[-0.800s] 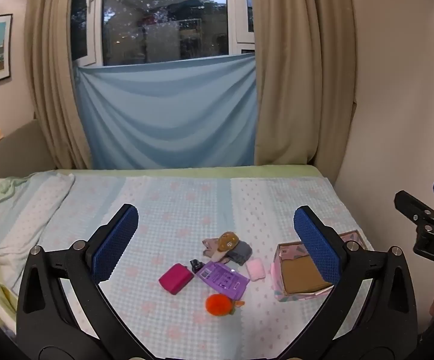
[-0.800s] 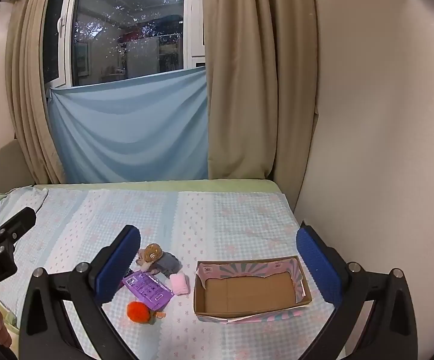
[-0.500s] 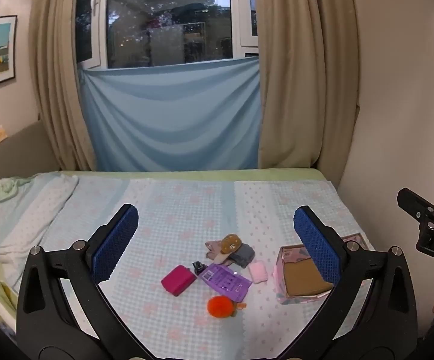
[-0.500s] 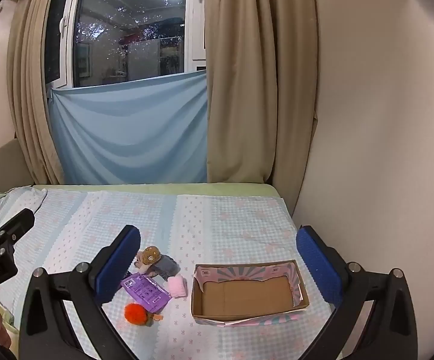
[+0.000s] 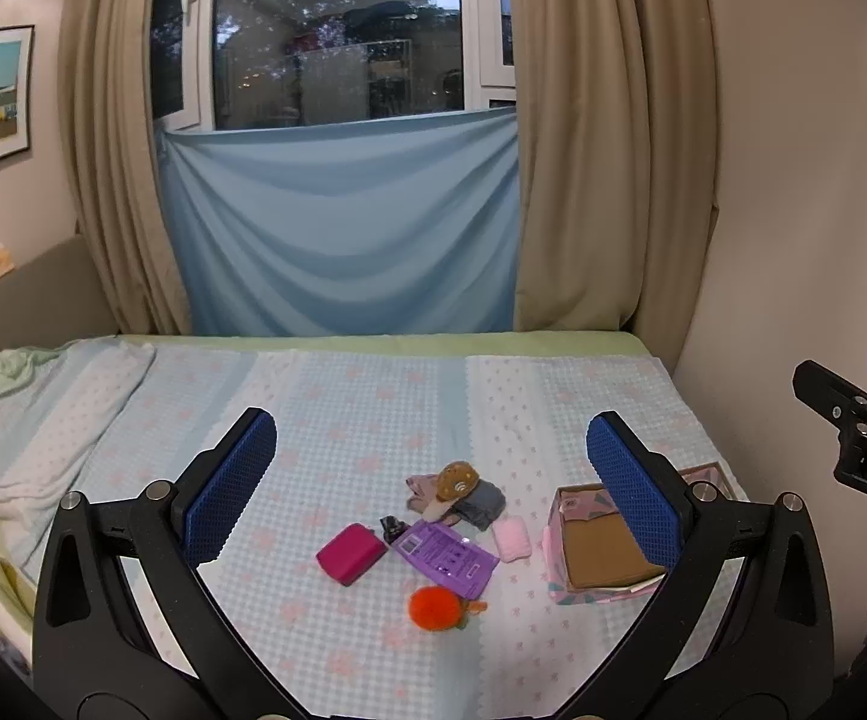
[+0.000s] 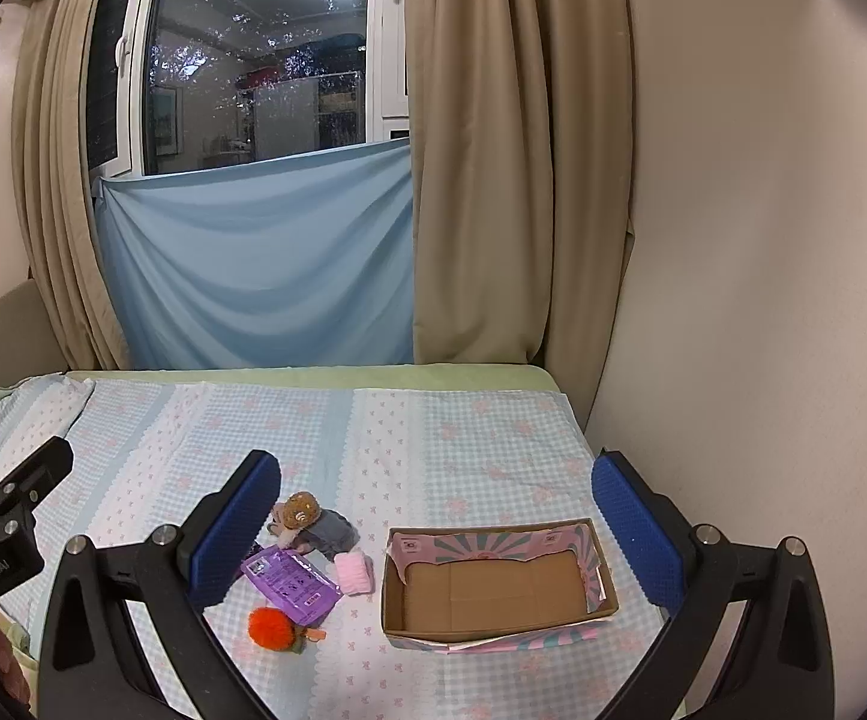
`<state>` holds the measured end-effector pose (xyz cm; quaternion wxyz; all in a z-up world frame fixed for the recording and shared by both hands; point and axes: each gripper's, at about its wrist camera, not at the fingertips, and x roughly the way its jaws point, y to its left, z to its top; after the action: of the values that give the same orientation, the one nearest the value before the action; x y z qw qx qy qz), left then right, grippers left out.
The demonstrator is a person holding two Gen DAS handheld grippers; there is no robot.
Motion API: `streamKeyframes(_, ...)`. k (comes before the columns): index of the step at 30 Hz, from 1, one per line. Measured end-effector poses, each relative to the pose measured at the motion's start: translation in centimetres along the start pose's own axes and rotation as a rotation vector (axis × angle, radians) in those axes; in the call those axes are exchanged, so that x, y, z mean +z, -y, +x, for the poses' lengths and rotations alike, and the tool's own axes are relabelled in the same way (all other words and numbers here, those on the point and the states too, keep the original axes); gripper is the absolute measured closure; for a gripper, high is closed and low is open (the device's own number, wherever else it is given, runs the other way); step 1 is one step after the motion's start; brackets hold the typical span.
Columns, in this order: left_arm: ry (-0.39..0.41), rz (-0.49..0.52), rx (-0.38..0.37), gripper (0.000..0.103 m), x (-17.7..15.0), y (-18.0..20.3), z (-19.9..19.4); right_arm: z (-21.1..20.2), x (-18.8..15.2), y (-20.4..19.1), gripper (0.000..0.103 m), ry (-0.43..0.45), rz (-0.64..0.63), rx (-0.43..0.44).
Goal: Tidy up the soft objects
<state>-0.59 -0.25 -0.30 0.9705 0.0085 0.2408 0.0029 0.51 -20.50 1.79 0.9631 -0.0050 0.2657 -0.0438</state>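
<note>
Both grippers – left gripper (image 5: pixel 430 483), right gripper (image 6: pixel 436 519) – hang wide open, empty, above the bed. Soft toys cluster just left of the empty box (image 6: pixel 496 591); approach the orange pompom (image 6: pixel 271 629) low – pinch gently

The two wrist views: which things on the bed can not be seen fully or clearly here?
- Magenta pouch: plain in the left wrist view; in the right wrist view the near finger hides it.
- Cardboard box: left wrist view, one finger covers its far corner.
- Purple packet: print too small to read.
- Small black item: too small to identify.
</note>
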Motion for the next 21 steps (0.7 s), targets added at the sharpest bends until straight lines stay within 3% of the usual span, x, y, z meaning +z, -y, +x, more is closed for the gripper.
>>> streamKeyframes(13, -0.053, -0.018, -0.021, 0.0, -0.4, 0.8, 0.9, -0.1, 1.0, 0.5, 0.0, -0.043, -0.002, -0.005)
streamKeyframes(21, -0.038, -0.004, -0.025, 0.0, 0.1, 0.6, 1.3, 0.1, 1.3, 0.4, 0.0, -0.042, 0.007, -0.014)
